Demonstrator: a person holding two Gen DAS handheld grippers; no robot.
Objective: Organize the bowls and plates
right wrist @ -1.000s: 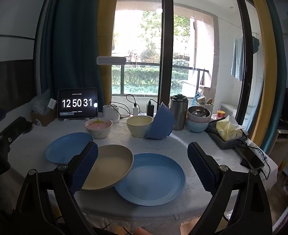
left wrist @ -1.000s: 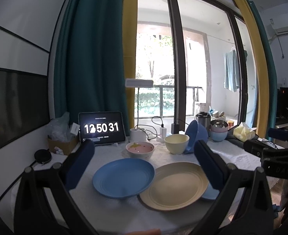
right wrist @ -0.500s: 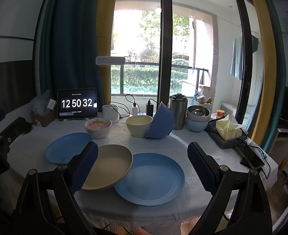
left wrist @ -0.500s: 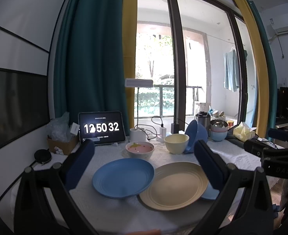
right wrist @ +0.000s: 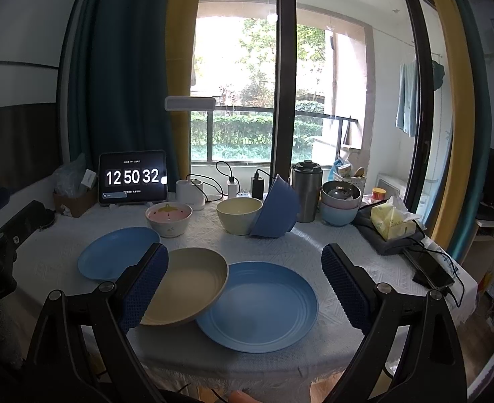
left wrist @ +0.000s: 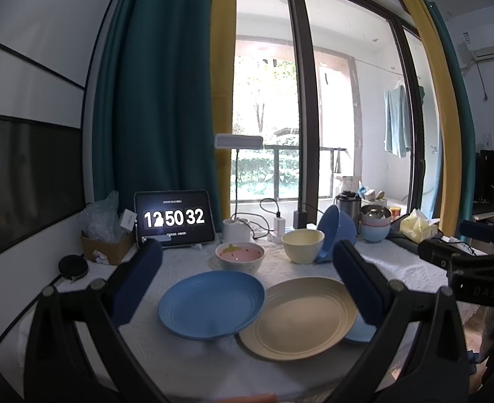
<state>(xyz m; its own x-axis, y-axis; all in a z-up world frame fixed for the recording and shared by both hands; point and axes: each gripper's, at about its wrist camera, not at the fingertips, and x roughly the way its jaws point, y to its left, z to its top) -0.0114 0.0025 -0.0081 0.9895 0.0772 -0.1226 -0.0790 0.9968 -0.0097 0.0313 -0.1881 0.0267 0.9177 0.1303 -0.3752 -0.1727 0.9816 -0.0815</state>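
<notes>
On the white tablecloth lie three plates: a blue plate (left wrist: 211, 304) at the left, a beige plate (left wrist: 299, 315) in the middle that overlaps both neighbours, and a larger blue plate (right wrist: 257, 305) at the right. Behind them stand a pink bowl (left wrist: 240, 257), a cream bowl (left wrist: 302, 245) and a blue bowl (left wrist: 335, 231) tipped on its side against it. My left gripper (left wrist: 247, 278) is open and empty above the near plates. My right gripper (right wrist: 243, 288) is open and empty over the beige and large blue plates.
A tablet clock (right wrist: 132, 178), white charger base (right wrist: 189, 194) with cables, steel tumbler (right wrist: 305, 191), stacked small bowls (right wrist: 339, 203), tissue pack (right wrist: 393, 221) and phone (right wrist: 433, 272) line the back and right of the table (right wrist: 364, 268). A cardboard box (left wrist: 104, 247) stands far left.
Nothing has visibly moved; only the clock went from 12:50:31 to 12:50:32.
</notes>
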